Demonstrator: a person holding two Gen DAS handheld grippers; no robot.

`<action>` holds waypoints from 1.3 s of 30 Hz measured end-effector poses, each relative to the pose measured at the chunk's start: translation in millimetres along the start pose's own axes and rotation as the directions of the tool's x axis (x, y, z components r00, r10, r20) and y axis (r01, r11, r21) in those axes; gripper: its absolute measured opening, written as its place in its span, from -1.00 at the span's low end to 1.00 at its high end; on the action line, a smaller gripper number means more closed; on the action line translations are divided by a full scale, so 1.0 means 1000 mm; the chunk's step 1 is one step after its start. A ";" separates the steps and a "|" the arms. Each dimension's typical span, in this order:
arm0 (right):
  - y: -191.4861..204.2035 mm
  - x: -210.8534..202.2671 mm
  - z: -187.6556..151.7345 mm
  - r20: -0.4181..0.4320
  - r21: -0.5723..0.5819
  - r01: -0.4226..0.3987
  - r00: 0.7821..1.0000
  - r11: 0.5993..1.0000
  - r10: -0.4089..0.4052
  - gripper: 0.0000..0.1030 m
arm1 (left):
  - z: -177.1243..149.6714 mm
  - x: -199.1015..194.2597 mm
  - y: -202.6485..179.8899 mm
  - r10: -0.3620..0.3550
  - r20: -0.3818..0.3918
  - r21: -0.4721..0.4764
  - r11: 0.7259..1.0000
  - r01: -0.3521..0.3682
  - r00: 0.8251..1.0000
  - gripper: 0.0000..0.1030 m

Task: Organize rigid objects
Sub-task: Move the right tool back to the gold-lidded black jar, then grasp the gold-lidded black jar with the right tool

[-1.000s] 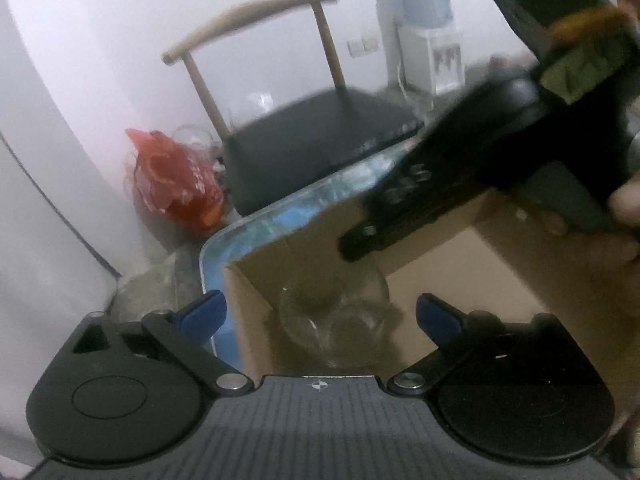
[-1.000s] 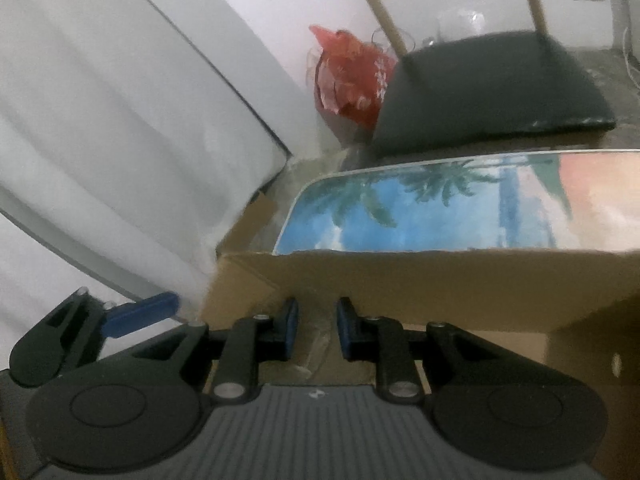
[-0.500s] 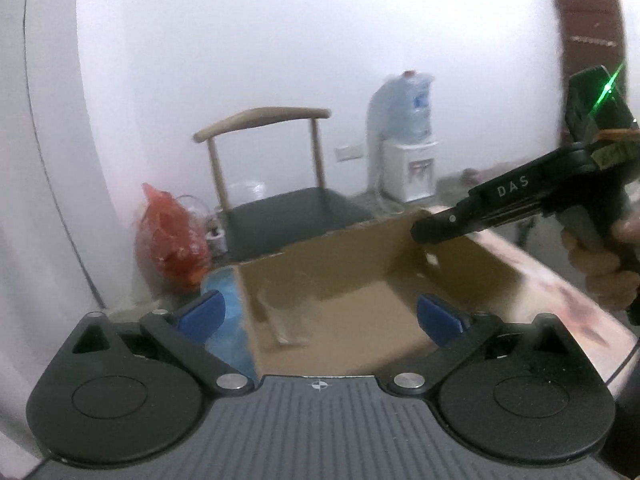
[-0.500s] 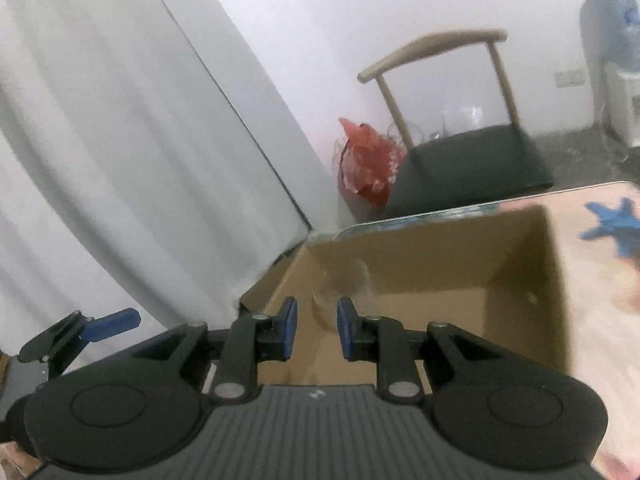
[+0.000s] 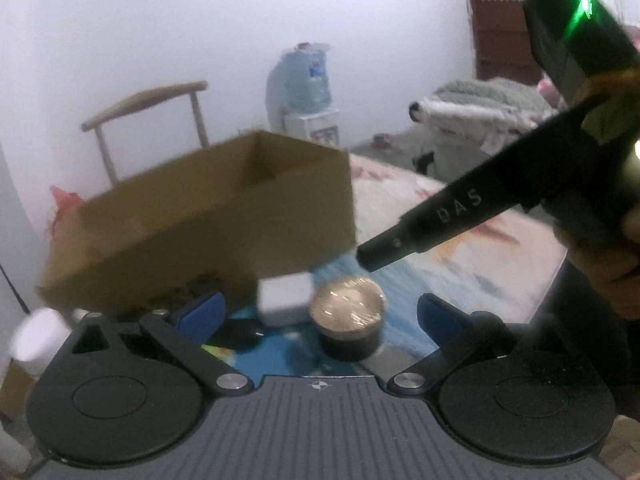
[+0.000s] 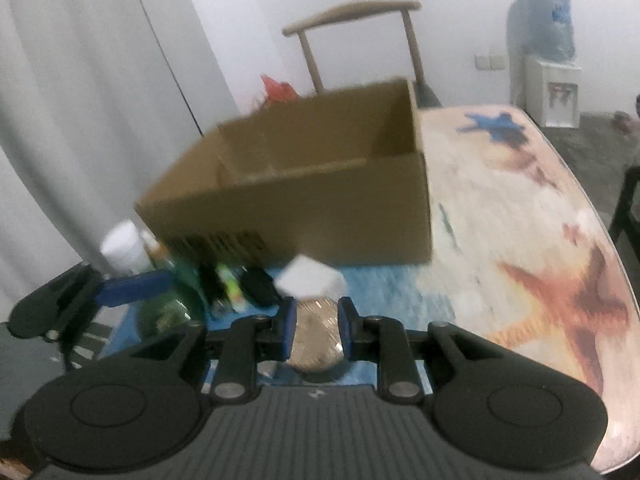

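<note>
White walls, wooden chair, water dispenser, grey curtain.

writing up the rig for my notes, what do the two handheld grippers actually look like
Both look alike: a ribbed dark grey body, two round black discs, black linkage arms with silver pivot pins and blue finger pads. The left gripper and right gripper each carry a small crosshair mark. Seen from outside, the right gripper's long black bar reads "DAS" beneath a block with a green light. A bare hand grips it.
</note>
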State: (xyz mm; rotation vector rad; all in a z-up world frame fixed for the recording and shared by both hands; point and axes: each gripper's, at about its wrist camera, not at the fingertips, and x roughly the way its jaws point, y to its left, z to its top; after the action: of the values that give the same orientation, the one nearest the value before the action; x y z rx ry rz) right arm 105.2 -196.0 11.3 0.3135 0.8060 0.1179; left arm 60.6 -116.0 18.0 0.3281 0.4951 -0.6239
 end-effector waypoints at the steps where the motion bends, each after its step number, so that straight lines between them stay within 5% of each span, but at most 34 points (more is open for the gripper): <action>1: -0.003 0.004 -0.002 -0.011 0.001 0.002 1.000 1.000 -0.002 -0.53 | -0.001 0.011 -0.003 0.002 -0.016 -0.002 1.000 -0.002 1.000 1.00; 10: -0.015 0.026 -0.008 -0.071 -0.012 -0.049 0.996 0.999 0.048 -0.48 | -0.011 0.040 -0.020 -0.006 -0.050 -0.027 1.000 0.005 0.999 0.92; 12: -0.015 0.028 -0.010 -0.074 -0.018 -0.053 0.996 0.998 0.051 0.00 | -0.015 0.037 -0.026 -0.003 -0.046 -0.019 1.000 0.002 0.999 0.88; 14: -0.015 0.030 -0.010 -0.069 -0.037 -0.049 0.997 0.998 0.046 0.13 | -0.017 0.041 -0.028 -0.001 -0.048 -0.015 1.000 0.000 0.999 0.79; 29: -0.012 0.034 -0.011 -0.123 -0.086 -0.087 0.989 0.992 0.076 0.11 | -0.017 0.047 -0.027 0.022 -0.060 -0.032 0.999 -0.024 0.998 0.15; 39: -0.004 0.033 -0.013 -0.146 -0.105 -0.104 0.985 0.989 0.089 0.07 | -0.017 0.043 -0.026 0.020 -0.063 -0.038 0.999 -0.022 0.998 0.13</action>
State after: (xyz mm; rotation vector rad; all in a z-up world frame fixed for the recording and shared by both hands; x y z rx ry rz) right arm 118.3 -189.3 -20.6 0.2395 0.9209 0.2782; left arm 68.8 -148.7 -22.8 0.3165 0.5627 -0.5844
